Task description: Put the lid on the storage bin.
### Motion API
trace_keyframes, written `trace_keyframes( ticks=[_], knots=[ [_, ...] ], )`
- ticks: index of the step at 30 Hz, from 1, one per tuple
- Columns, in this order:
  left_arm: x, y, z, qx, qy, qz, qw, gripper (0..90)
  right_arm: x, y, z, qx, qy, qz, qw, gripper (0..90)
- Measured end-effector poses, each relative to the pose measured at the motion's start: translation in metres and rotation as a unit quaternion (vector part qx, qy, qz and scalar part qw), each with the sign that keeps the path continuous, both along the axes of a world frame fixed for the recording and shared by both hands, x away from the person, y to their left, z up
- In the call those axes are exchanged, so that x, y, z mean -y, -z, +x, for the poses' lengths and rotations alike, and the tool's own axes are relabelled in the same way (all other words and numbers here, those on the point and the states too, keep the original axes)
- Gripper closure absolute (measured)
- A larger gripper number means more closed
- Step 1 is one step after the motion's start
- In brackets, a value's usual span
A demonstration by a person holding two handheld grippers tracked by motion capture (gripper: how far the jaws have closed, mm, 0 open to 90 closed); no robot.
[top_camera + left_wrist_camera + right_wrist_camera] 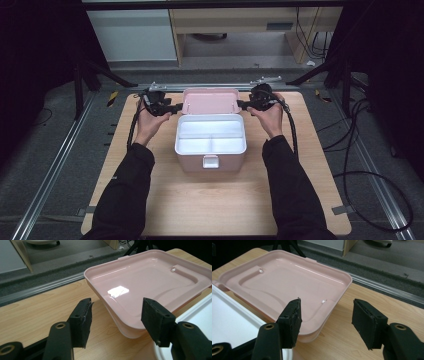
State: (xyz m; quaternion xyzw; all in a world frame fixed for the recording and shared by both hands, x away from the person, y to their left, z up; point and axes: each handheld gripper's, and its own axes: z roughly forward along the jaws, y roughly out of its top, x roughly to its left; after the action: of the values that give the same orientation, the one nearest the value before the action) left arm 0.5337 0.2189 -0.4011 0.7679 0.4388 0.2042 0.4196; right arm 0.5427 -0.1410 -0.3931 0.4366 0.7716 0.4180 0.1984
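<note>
- Here, a pink storage box (210,148) stands in the middle of the wooden surface (215,205), its hinged lid (210,101) thrown back behind it so the glossy inner face looks up.
- The lid is smooth moulded plastic, pale pink, with rounded corners, a raised rim and a shallow stepped recess; a bright glare patch sits on it in the left gripper view (150,287).
- Inside the box lies a white tray (210,136), split into one long compartment at the back and two smaller ones in front, all bare. A small pink latch (210,161) hangs on the front wall.
- The left tool (116,321) has its jaws wide, straddling the lid's near corner without the black padded faces pressing on it.
- The right tool (325,320) stands the same way at the opposite corner of the lid (287,287), jaws wide, nothing gripped.
- Judging by this, the work looks to be closing the box: both tools are placed at the lid's ends, but the grasp is not yet made, and lifting, swinging the lid forward and latching all remain.
- The surface is light wood grain with rounded corners; beyond it run metal rails (55,165) on grey carpet.
</note>
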Motion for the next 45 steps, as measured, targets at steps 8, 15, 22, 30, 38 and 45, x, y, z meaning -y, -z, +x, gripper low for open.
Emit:
trace_keyframes(
  ticks=[8,15,22,30,38,45],
  knots=[
    [0.002,0.018,0.013,-0.016,0.003,-0.002,0.9999,43.3,-0.006,0.020,0.015,-0.023,0.007,0.006,0.9997,45.5],
    [0.004,0.027,0.020,-0.024,-0.003,-0.014,0.9996,43.8,-0.009,0.036,0.022,-0.043,0.009,0.007,0.9990,47.0],
    [0.010,0.031,0.029,-0.035,0.000,-0.012,0.9993,46.8,-0.015,0.043,0.028,-0.054,0.007,0.016,0.9984,49.6],
    [0.023,0.038,0.035,-0.055,0.002,-0.014,0.9984,48.5,-0.018,0.049,0.033,-0.070,0.007,0.034,0.9969,50.1],
    [0.018,0.032,0.032,-0.049,0.007,-0.028,0.9984,50.6,-0.015,0.042,0.030,-0.062,0.001,0.042,0.9972,52.5],
    [0.012,0.015,0.024,-0.022,0.006,-0.046,0.9987,55.4,-0.013,0.031,0.021,-0.034,-0.004,0.051,0.9981,54.1]
  ],
)
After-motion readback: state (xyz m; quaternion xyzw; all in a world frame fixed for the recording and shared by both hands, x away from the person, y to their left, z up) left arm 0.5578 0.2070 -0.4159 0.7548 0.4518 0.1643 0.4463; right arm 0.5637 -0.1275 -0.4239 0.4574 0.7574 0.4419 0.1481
